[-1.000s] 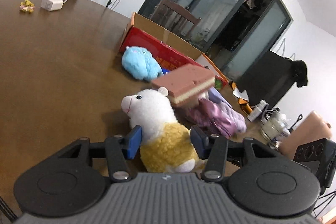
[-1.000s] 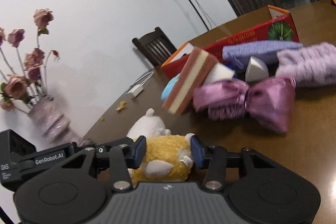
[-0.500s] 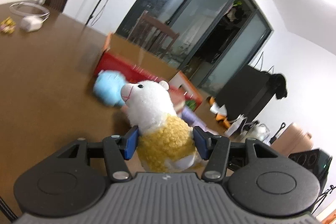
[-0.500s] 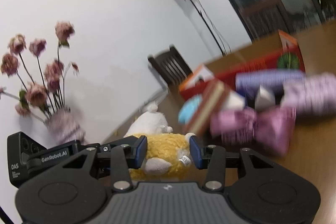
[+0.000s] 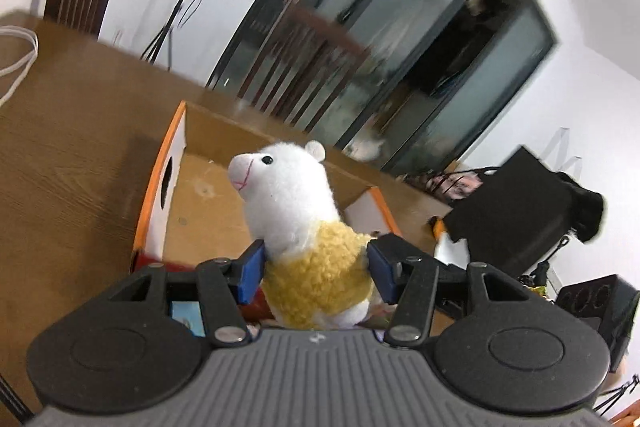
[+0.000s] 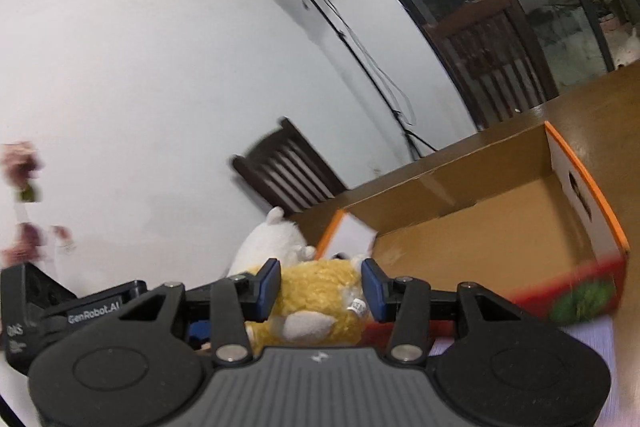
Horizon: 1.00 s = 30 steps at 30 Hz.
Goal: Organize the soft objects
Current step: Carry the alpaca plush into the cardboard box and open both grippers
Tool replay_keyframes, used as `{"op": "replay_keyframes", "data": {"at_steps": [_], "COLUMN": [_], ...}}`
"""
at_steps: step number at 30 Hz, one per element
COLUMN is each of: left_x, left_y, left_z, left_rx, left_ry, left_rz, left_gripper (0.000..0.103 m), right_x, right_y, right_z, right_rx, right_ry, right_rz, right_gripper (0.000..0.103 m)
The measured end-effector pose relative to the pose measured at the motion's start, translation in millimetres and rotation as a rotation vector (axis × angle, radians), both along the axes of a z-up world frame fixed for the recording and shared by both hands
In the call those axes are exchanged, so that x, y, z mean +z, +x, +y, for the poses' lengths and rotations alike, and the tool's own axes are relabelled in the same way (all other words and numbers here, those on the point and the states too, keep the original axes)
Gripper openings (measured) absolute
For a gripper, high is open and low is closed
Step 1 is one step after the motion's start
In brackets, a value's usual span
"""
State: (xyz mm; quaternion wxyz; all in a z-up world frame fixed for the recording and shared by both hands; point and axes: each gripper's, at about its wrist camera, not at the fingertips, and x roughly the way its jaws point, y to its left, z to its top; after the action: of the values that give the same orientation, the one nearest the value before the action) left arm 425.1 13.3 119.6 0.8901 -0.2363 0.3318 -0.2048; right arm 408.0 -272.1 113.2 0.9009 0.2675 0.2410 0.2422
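Together, two tongs clamp one alpaca plush.

A white plush alpaca with a yellow fleece body is seen upright at frame centre, above an open, orange-edged cardboard box.

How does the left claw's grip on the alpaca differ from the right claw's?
The left claw grips the alpaca with its white head upright and facing left in view; the right claw sees the alpaca from the side, head leaning away to the left, label showing. Both are shut on its yellow body, near the open box.
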Motion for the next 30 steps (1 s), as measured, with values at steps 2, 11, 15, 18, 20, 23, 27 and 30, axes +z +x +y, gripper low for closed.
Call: {"op": "replay_keyframes", "data": {"at_steps": [2,11,15,18,20,23,27,30], "left_x": [-6,-35,-31,-27,-21,-9,8,18], "left_y": [26,69,58,51,44,32,0,-37], "left_z": [-3,-13,-15,-12,-13,-12,-11,-15], "left_rx": [0.016,0.068,0.063,0.074,0.084,0.091,0.113,0.128], "left_ry": [0.032,0.283,0.34,0.358,0.371,0.392,0.416,0.442], "left_rz": [0.029,0.04,-0.002,-0.032,-0.037,-0.061,-0.129,-0.209], "left_gripper": [0.056,0.076,0.081,0.082,0.083,0.083,0.087,0.092], "right_x": [-5,-57,-63,-62,-55,-34,0,19], "right_y": [29,91,95,95,90,72,39,3], "right_z": [5,26,36,39,35,24,2,-20], "right_rx": [-0.004,0.04,0.089,0.111,0.116,0.1,0.059,0.007], "right_ry": [-0.04,-0.131,-0.178,-0.198,-0.182,-0.201,-0.276,-0.335], "right_rz": [0.029,0.163,0.161,0.141,0.122,0.054,-0.058,-0.135], "right_gripper": [0.044,0.045,0.048,0.052,0.052,0.052,0.059,0.067]}}
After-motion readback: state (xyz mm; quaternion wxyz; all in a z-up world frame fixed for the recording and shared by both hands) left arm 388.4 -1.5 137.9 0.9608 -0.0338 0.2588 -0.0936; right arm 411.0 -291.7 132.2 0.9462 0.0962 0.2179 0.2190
